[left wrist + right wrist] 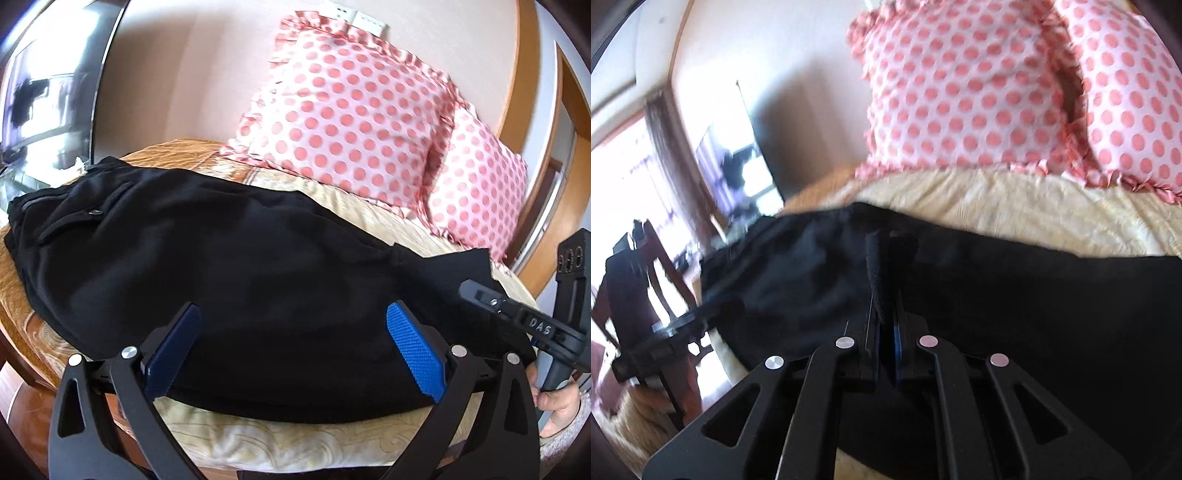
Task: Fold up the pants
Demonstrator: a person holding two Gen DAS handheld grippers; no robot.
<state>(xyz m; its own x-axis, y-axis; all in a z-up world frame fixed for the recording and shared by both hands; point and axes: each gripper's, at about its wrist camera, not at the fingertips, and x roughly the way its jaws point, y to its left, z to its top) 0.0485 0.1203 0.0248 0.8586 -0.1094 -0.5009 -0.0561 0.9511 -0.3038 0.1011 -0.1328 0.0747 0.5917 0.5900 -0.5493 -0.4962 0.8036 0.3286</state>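
- Left wrist view: left gripper spread wide, blue pads empty, poised over black pants lying flat on the beige bedspread. Polka-dot pillows behind. Right gripper at far right, over the pants' edge.
- Right wrist view: right gripper clamped shut, a fold of pants fabric pinched between its fingers; pants lie across the bedspread.

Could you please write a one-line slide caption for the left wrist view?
Open left gripper hovers over black pants spread on the bed.
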